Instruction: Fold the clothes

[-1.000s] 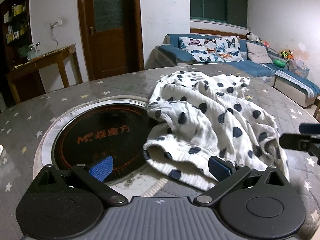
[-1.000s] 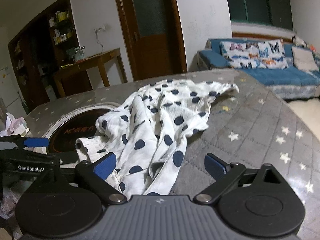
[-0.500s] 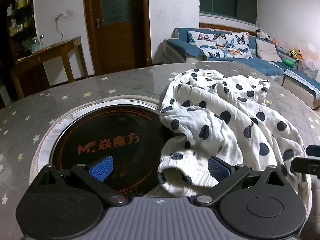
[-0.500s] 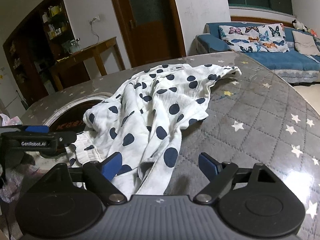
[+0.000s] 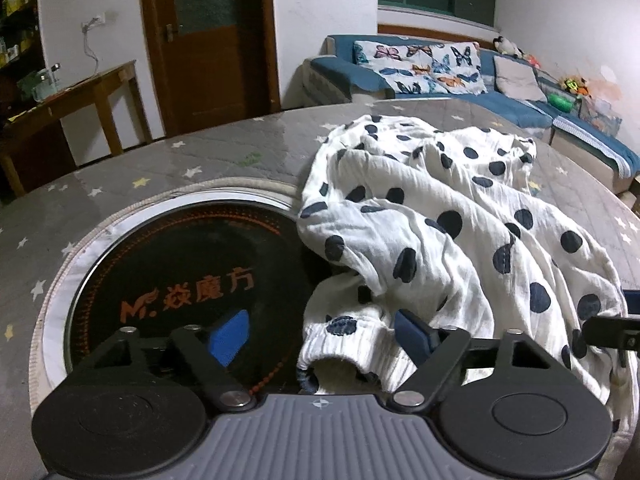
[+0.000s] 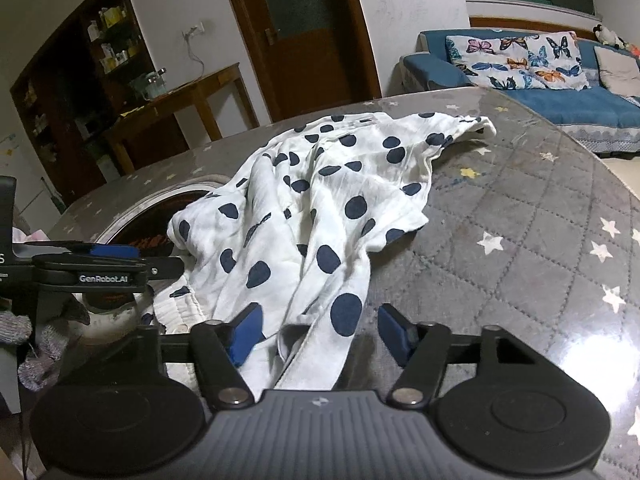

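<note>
- L claw (image 5: pixel 322 338) spread, ribbed cuff of polka-dot garment (image 5: pixel 440 236) lay between its pads, nearest.
- R claw (image 6: pixel 320 330) spread, straddled a hem strip.
- Garment lay crumpled on worktop (image 6: pixel 520 240), long axis running away from both claws, partly over black round hob (image 5: pixel 180 272).

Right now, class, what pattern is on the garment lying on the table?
White with dark navy polka dots; the garment shows best in the right wrist view.
</note>
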The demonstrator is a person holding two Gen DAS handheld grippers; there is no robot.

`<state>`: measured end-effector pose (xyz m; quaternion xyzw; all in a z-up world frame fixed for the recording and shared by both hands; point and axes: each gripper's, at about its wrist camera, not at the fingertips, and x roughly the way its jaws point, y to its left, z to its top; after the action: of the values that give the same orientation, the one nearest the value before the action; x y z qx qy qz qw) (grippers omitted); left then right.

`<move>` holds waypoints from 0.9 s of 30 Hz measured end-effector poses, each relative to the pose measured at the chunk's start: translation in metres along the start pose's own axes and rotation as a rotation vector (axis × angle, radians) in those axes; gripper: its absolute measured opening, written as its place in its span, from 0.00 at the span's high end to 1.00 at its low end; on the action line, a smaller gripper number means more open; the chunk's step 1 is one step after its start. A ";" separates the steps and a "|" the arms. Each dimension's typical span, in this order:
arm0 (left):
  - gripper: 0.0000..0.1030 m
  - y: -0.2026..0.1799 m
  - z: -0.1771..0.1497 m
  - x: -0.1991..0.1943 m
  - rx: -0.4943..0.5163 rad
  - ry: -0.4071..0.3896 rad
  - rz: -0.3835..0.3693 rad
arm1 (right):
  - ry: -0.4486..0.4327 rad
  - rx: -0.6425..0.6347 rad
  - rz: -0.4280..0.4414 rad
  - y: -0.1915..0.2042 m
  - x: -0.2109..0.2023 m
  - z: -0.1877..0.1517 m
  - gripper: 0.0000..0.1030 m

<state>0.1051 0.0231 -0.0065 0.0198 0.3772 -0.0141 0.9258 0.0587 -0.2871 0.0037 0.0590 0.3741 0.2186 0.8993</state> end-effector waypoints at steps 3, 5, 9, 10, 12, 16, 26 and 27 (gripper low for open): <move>0.40 -0.001 0.000 0.004 0.008 0.009 -0.028 | 0.008 0.013 0.001 -0.004 0.002 0.000 0.46; 0.47 -0.002 0.000 0.005 0.010 0.014 -0.050 | 0.014 0.020 0.008 -0.005 0.003 0.000 0.49; 0.57 -0.003 -0.001 0.004 0.010 0.011 -0.073 | 0.018 0.026 0.007 -0.006 0.003 -0.002 0.50; 0.61 -0.003 -0.001 0.003 0.010 0.010 -0.076 | 0.018 0.027 0.007 -0.006 0.003 -0.002 0.50; 0.63 -0.003 -0.001 0.002 0.013 0.008 -0.078 | 0.016 0.028 0.005 -0.005 0.003 -0.001 0.50; 0.62 -0.004 -0.001 0.000 0.007 0.006 -0.066 | 0.010 0.027 -0.016 -0.002 0.002 -0.002 0.50; 0.51 -0.010 -0.004 -0.017 -0.007 -0.030 -0.025 | -0.019 0.050 -0.073 0.003 -0.006 -0.007 0.36; 0.48 -0.011 -0.005 -0.019 -0.008 -0.034 -0.022 | -0.022 0.051 -0.077 0.003 -0.006 -0.007 0.34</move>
<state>0.0876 0.0126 0.0033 0.0117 0.3617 -0.0231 0.9320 0.0484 -0.2872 0.0036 0.0696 0.3716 0.1736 0.9094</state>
